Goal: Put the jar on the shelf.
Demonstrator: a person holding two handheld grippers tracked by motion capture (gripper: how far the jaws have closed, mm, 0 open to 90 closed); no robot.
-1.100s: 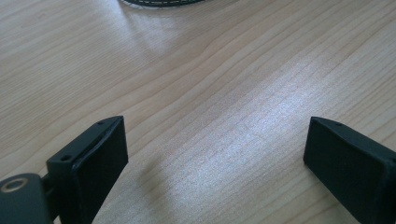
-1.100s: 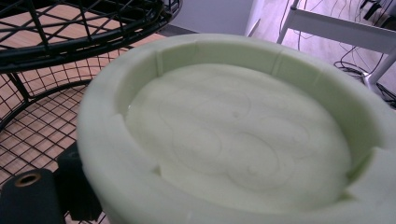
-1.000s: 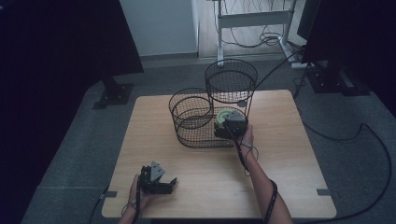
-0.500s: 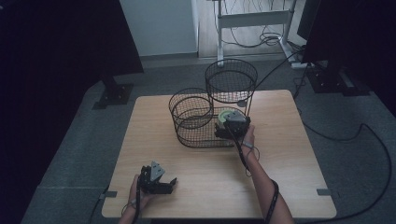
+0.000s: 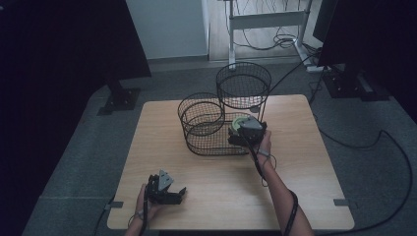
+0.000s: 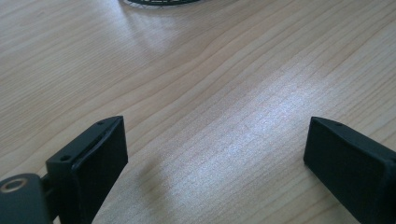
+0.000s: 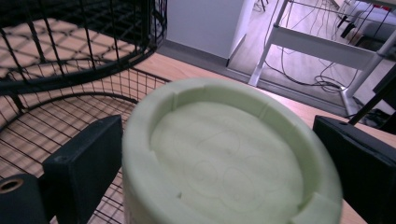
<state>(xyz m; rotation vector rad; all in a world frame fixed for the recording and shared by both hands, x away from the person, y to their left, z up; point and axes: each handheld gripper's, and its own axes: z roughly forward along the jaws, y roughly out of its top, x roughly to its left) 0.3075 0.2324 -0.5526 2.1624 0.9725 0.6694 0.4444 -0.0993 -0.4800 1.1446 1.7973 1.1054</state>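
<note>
Gripping green cup (image 7: 224, 158), right tongs (image 7: 219, 154)

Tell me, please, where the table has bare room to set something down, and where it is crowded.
Free: the wide strip of the table between the left gripper and the wire baskets, and the right side beside the forearm. Crowded: the back middle, where the right gripper holds the green round piece at the baskets.

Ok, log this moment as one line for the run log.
right tool: shut on pale green round container, at low wire basket rim | left tool: open, idle over table
</note>
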